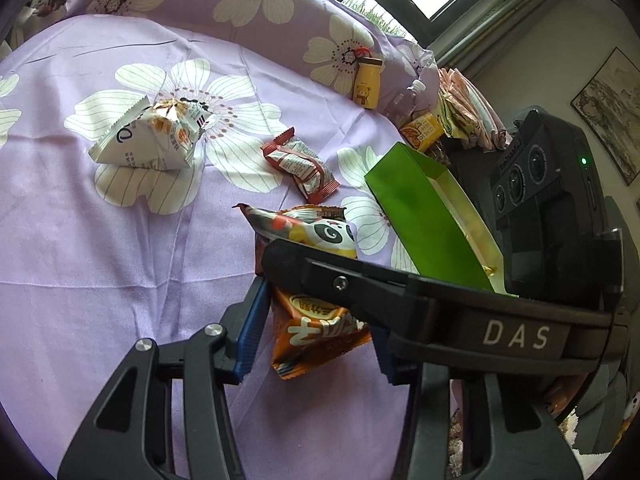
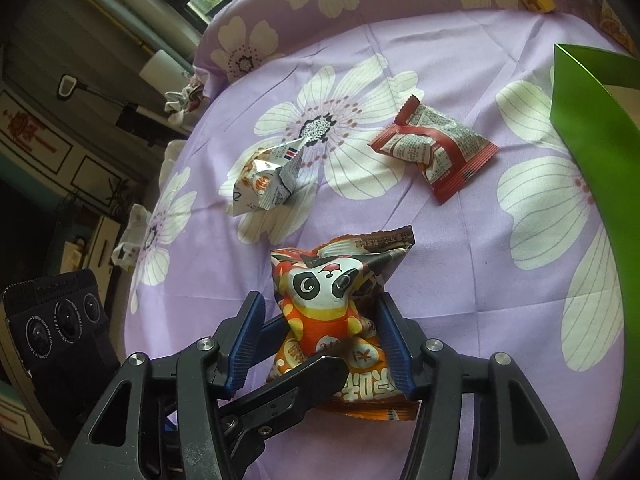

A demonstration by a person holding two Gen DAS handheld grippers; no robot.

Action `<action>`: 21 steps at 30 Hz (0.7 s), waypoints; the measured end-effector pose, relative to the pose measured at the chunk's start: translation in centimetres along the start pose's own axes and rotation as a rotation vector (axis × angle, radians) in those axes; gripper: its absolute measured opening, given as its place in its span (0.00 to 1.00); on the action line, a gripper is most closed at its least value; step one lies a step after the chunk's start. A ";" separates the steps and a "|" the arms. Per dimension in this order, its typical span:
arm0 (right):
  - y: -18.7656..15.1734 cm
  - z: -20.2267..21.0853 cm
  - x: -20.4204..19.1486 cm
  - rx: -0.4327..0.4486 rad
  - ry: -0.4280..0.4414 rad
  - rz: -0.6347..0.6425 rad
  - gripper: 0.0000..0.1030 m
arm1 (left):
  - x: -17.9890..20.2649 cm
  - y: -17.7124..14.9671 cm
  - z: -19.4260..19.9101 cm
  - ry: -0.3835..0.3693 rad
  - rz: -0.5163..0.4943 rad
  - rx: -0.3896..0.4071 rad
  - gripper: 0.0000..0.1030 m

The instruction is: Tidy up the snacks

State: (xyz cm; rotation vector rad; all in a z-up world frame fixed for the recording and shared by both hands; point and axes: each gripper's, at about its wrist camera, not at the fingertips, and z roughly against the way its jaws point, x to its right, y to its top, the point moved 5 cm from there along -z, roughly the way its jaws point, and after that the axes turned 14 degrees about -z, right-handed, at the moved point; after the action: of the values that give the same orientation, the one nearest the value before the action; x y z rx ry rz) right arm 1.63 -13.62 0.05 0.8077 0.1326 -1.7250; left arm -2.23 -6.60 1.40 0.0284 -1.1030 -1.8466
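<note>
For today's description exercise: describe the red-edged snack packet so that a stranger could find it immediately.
Start at the lilac flowered bedspread. Beside the tall green box lies the red-edged packet, flat, touching nothing. Unlike the white crumpled packet and the orange panda packet, it has clear panels with small print.

Daylit, sharp — fisheye-warped, dark corners.

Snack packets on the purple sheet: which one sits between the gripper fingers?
The orange panda packet, between both grippers' blue pads. The red-edged packet and the white crumpled packet lie untouched farther out on the sheet.
</note>
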 end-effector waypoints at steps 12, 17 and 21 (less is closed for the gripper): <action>0.0 2.8 -2.3 0.140 0.066 0.090 0.57 | 1.0 1.1 2.2 0.021 -0.067 0.127 0.45; 0.1 2.9 -2.5 0.150 0.074 0.093 0.57 | 1.1 1.2 2.2 0.027 -0.068 0.133 0.45; 0.1 3.1 -2.7 0.152 0.086 0.093 0.57 | 1.6 1.6 2.5 0.034 -0.082 0.144 0.45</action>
State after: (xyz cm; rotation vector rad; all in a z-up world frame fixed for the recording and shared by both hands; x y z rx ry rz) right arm 0.59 -12.97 4.01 0.9854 0.0213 -1.6274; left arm -3.06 -6.30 4.63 0.1912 -1.2252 -1.8288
